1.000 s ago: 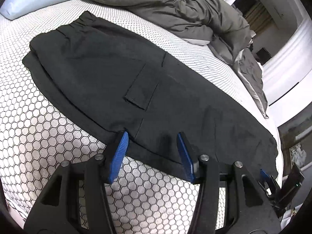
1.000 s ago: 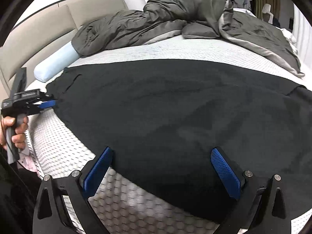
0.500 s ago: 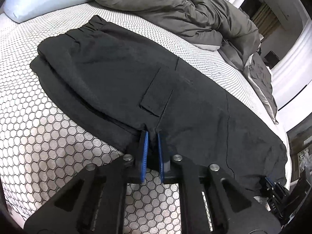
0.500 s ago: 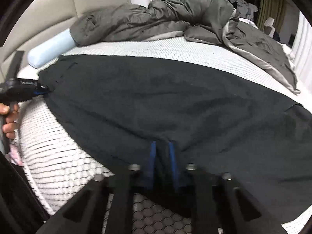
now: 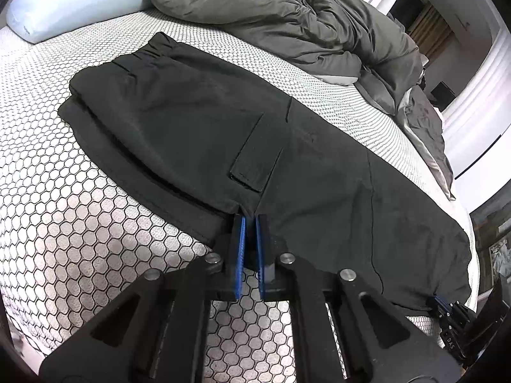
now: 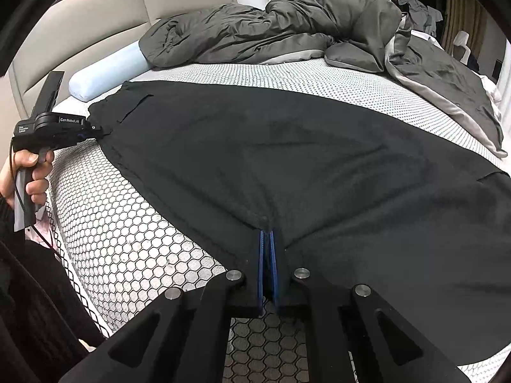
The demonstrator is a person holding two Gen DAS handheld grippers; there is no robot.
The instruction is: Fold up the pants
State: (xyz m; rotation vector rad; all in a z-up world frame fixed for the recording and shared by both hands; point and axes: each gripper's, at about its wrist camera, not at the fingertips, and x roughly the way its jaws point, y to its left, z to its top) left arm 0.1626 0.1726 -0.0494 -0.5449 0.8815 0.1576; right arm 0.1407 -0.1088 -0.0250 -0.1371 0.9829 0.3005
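Observation:
Black pants (image 5: 191, 121) lie flat along the bed, waistband toward the pillow and a flap pocket (image 5: 255, 156) facing up. My left gripper (image 5: 250, 219) is shut on the pants' near edge just below the pocket, and the cloth puckers between its blue pads. In the right wrist view the pants (image 6: 287, 159) stretch across the mattress. My right gripper (image 6: 267, 233) is shut on the near edge further down the leg, with a small pinch of fabric bunched at its tips. That view also shows the left gripper (image 6: 92, 129) at the far left, held by a hand (image 6: 30, 172).
A crumpled grey duvet (image 5: 287, 16) is heaped along the far side of the bed, beside a light-blue pillow (image 5: 73, 0). The hexagon-patterned mattress (image 5: 64, 223) shows in front of the pants. A beige headboard (image 6: 95, 22) stands behind, and the bed's near edge drops off by the hand.
A second ago both grippers stood open over the pants' near edge. Both have since closed on the cloth, which now puckers at each pinch.

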